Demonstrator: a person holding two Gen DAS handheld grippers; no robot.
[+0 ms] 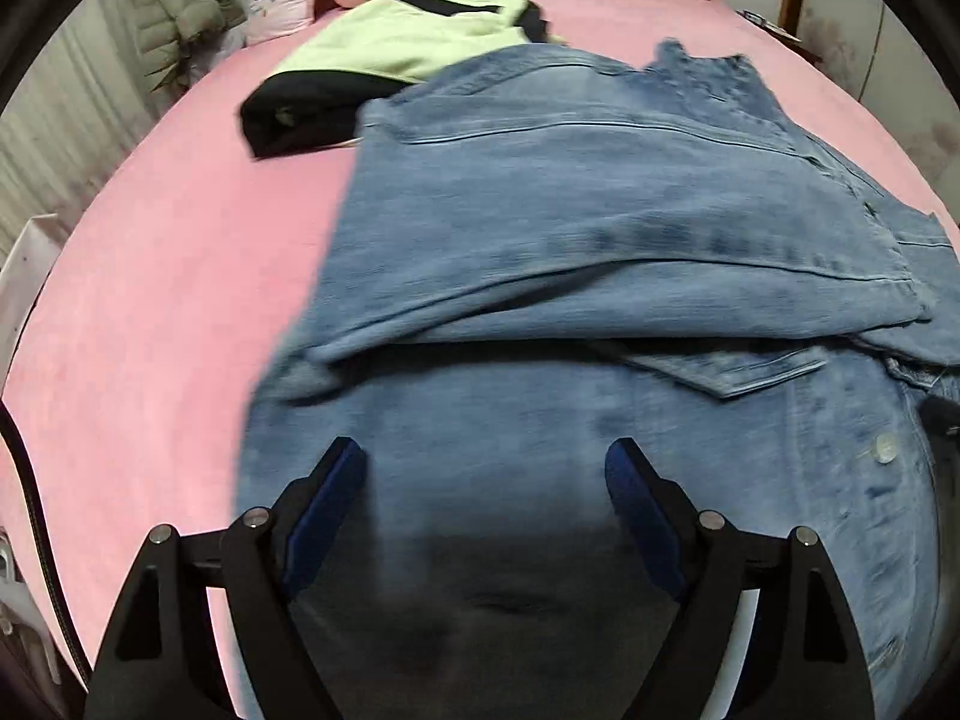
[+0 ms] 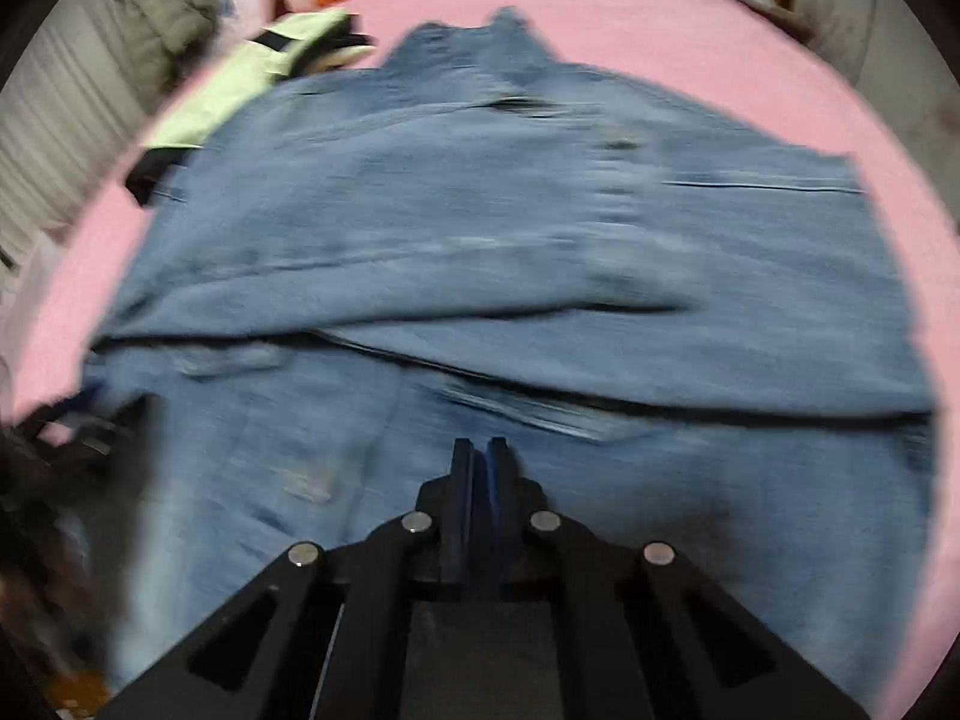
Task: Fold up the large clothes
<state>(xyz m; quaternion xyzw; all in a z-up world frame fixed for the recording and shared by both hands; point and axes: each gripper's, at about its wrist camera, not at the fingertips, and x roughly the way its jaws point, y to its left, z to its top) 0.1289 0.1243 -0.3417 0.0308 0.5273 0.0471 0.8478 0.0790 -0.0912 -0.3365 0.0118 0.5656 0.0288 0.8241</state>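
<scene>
Denim jacket [image 1: 600, 228] lies folded over itself on pink bed [image 1: 168, 312].

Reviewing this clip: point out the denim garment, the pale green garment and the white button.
denim garment [image 1: 600, 210]: left wrist view, on the folded-over upper layer.
pale green garment [image 1: 384, 42]: left wrist view, on its light panel beyond the denim.
white button [image 1: 884, 447]: left wrist view, on the button's face, right side of the denim.

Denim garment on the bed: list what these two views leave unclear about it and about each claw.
- Denim garment: near hem hidden behind the left claw and cut off by the bottom edge in the left wrist view.
- Right wrist view: motion blur smears seams and pockets; the garment type stays uncertain.
- Right claw: shut, but whether cloth is pinched cannot be made out.
</scene>
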